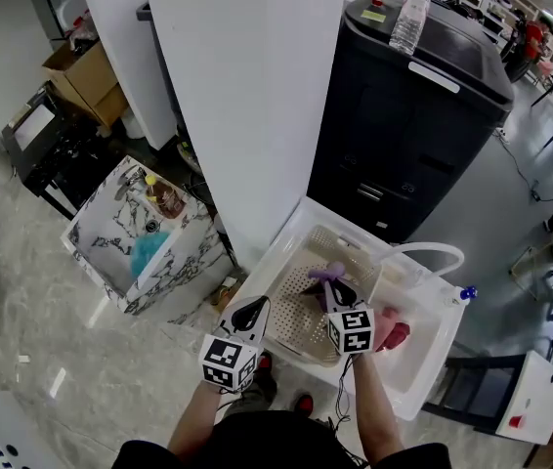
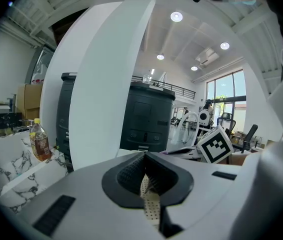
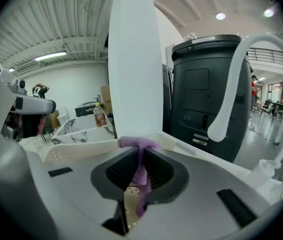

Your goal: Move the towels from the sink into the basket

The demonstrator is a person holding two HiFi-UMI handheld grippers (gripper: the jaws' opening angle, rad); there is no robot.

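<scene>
The right gripper (image 3: 140,171) is pinched almost closed on a small purple cloth towel (image 3: 139,145) and holds it low over the white perforated plastic basket (image 1: 296,325) at the lower centre of the head view; the towel is not yet released. The left gripper (image 2: 144,176), jaws together on nothing, hovers at the basket's left edge. A red cloth towel (image 1: 395,336) lies in the white sink (image 1: 418,360) just right of the basket, so by my reading one more transfer remains.
</scene>
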